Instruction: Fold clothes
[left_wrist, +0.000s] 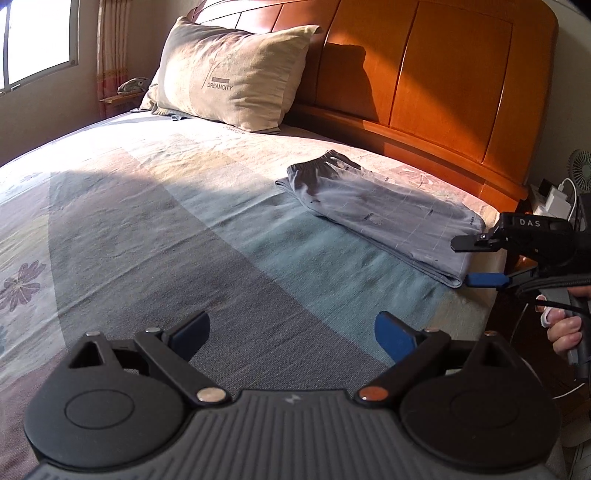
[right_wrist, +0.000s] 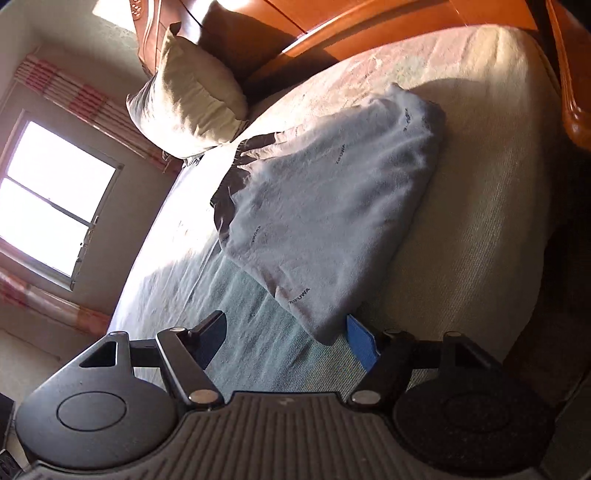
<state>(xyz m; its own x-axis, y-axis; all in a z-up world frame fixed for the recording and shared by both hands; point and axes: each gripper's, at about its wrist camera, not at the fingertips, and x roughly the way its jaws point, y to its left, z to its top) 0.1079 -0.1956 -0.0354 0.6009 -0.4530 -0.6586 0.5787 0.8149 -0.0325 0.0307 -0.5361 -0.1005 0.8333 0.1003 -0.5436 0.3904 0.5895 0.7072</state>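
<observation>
Grey-blue trousers (left_wrist: 376, 214) lie folded in a flat rectangle on the patterned bed sheet (left_wrist: 166, 221), near the headboard. My left gripper (left_wrist: 291, 332) hovers open over bare sheet, well short of the trousers, with nothing between its fingers. My right gripper (left_wrist: 471, 260) comes in from the right, rolled onto its side, at the near corner of the fold. In the right wrist view that corner of the trousers (right_wrist: 325, 229) pokes in between the fingers of the right gripper (right_wrist: 286, 341), close to the blue pad (right_wrist: 362, 343). The jaws stand apart and do not press the cloth.
A beige pillow (left_wrist: 229, 74) leans on the wooden headboard (left_wrist: 424, 81) at the back. A window (left_wrist: 37, 37) and curtain are at the left. A bedside stand with a fan and chargers (left_wrist: 554, 195) is at the right, and a person's hand (left_wrist: 565, 332) holds the right gripper.
</observation>
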